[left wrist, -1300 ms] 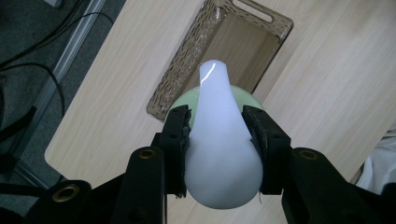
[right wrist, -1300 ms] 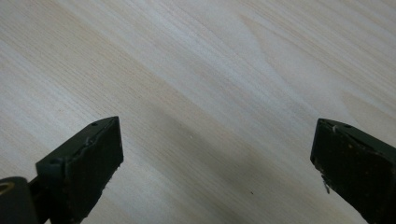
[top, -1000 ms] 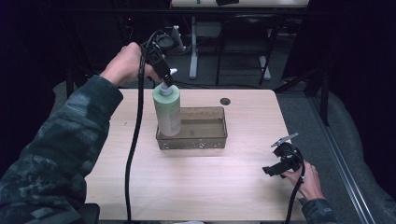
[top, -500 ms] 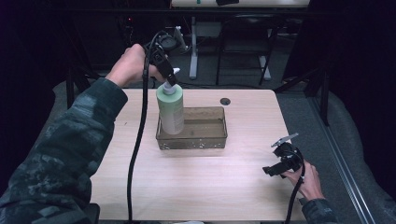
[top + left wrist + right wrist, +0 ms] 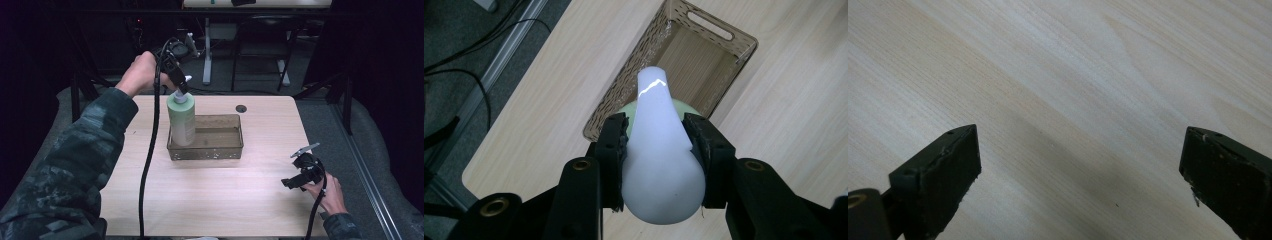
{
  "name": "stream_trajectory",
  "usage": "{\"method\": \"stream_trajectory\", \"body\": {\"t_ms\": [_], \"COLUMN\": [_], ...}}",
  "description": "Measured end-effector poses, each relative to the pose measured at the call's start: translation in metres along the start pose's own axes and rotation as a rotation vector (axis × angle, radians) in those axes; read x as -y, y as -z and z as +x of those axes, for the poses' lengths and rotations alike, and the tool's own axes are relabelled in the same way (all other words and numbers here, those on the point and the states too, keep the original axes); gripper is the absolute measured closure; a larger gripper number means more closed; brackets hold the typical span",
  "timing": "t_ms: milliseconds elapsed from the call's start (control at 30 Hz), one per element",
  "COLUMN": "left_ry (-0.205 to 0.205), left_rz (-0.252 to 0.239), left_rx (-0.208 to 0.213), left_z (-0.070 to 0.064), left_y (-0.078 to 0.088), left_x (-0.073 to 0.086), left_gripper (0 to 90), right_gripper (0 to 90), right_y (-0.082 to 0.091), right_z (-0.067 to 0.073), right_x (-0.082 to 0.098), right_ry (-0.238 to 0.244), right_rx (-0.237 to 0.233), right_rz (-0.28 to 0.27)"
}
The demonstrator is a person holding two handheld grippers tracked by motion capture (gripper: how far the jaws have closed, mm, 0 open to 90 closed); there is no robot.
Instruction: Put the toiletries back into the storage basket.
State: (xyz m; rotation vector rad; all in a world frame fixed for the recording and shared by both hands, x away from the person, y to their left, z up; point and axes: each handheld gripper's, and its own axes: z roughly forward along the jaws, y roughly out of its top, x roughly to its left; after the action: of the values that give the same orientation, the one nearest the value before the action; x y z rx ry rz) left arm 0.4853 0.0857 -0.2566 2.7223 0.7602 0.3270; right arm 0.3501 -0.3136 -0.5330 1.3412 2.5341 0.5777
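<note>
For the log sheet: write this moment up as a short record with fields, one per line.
left tool: shut on the white pump head of the green bottle
green bottle: upright, at the left end of the basket
basket: brown, perforated, mid-table; nothing else seen inside it
right tool: open, low over bare wood at the table's right front
table: light wood

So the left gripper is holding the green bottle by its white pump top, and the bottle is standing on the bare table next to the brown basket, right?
Not quite. The left gripper does hold the green bottle by its white pump top, but the bottle stands inside the brown basket, at its left end, not on the bare table. The high view shows this.
</note>
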Motion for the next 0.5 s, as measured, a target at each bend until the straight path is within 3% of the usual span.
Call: {"method": "stream_trajectory", "body": {"t_ms": [500], "left_ry": [0.027], "left_rz": [-0.010], "left_rx": [0.004], "left_z": [0.007], "left_y": [-0.020], "left_x": [0.007], "left_gripper": [62.6], "right_gripper": [2.8], "right_y": [0.001], "right_z": [0.001], "right_x": [0.000], "right_ry": [-0.003], "right_rx": [0.000], "right_rz": [-0.004]}}
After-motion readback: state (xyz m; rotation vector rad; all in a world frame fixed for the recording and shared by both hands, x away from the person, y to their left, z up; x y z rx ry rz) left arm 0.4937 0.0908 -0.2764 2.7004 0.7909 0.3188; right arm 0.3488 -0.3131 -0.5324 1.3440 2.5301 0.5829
